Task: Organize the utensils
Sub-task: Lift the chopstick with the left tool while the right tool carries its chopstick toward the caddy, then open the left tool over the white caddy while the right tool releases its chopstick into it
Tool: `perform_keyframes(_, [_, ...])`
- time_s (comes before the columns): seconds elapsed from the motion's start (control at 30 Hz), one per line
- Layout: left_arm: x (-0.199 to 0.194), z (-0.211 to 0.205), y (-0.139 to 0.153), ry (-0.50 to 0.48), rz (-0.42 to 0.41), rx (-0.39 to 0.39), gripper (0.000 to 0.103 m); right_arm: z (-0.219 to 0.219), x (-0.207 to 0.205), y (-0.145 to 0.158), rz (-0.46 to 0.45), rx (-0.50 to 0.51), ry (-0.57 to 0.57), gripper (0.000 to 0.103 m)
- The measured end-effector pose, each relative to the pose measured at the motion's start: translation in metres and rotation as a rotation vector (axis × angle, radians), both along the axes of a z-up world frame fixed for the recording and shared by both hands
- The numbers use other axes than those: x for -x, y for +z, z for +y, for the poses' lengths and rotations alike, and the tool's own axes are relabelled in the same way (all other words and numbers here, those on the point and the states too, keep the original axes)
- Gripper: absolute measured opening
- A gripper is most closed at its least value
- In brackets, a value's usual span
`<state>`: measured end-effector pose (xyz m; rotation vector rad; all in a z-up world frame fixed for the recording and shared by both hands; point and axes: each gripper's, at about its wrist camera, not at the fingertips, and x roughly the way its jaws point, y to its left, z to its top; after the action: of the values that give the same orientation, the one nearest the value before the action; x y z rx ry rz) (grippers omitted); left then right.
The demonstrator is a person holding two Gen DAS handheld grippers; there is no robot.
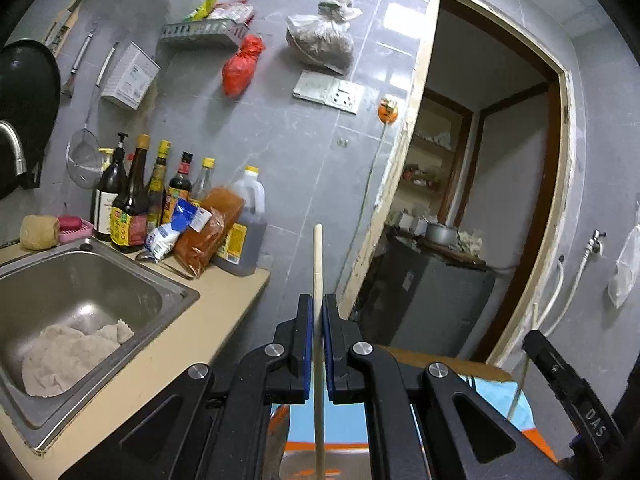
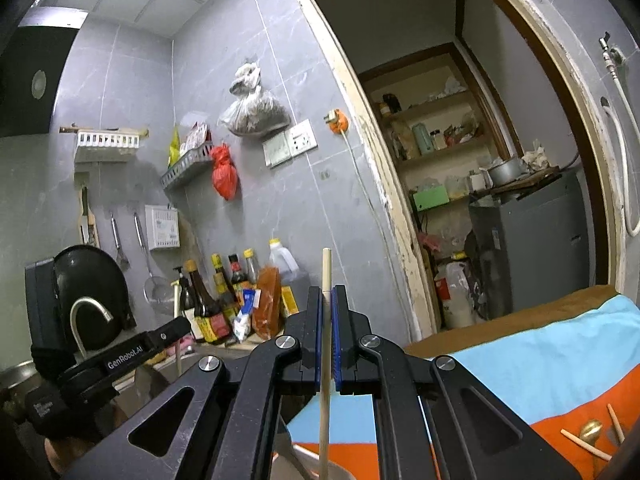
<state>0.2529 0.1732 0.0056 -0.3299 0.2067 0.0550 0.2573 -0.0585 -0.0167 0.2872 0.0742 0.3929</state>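
Gripping one chopstick (image 1: 317, 280) upright, the left gripper (image 1: 318, 308) has its blue pads clamped on it, near the counter edge. Right gripper (image 2: 328, 300) likewise pinches a 2nd chopstick (image 2: 326, 268), upright. More chopsticks (image 2: 586, 444) lie on the orange/blue cloth (image 2: 560, 360), near right. Sink (image 1: 132, 280) at left holds a crumpled rag (image 1: 68, 356). Sauce bottles (image 1: 128, 200) stand far behind the sink; wall basket (image 1: 200, 34) w/ packets.

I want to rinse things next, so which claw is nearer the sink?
Left. The left claw, shut on a chopstick, is right beside the sink; the right claw is farther, over the colourful cloth.
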Motion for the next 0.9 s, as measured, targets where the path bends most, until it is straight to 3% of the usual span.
perform_keyframes(0.13, [0.002,-0.001,0.0,-0.031,0.039,-0.012,0.007,-0.004,-0.002,-0.004,0.036,0.01,0.011,0.005])
perform_keyframes(0.23, [0.004,0.0,0.002,-0.053,0.058,-0.007,0.021,-0.009,-0.002,-0.005,0.059,0.008,0.018,0.008])
perform_keyframes(0.37, [0.005,-0.005,0.004,-0.074,0.074,-0.014,0.03,-0.013,-0.001,-0.006,0.084,-0.007,0.031,0.028])
perform_keyframes(0.5, [0.006,-0.01,0.008,-0.08,0.083,-0.026,0.041,-0.016,0.003,-0.004,0.084,-0.012,0.037,0.03])
perform_keyframes(0.57, [0.007,-0.014,0.01,-0.086,0.084,-0.03,0.051,-0.019,0.006,-0.002,0.081,-0.013,0.033,0.04])
perform_keyframes(0.7, [0.013,-0.024,0.017,-0.079,0.07,-0.054,0.073,-0.027,0.011,0.002,0.09,-0.007,0.01,0.05])
perform_keyframes(0.9, [0.019,-0.039,0.024,-0.073,0.074,-0.074,0.089,-0.045,0.02,0.011,0.115,0.018,-0.029,0.07])
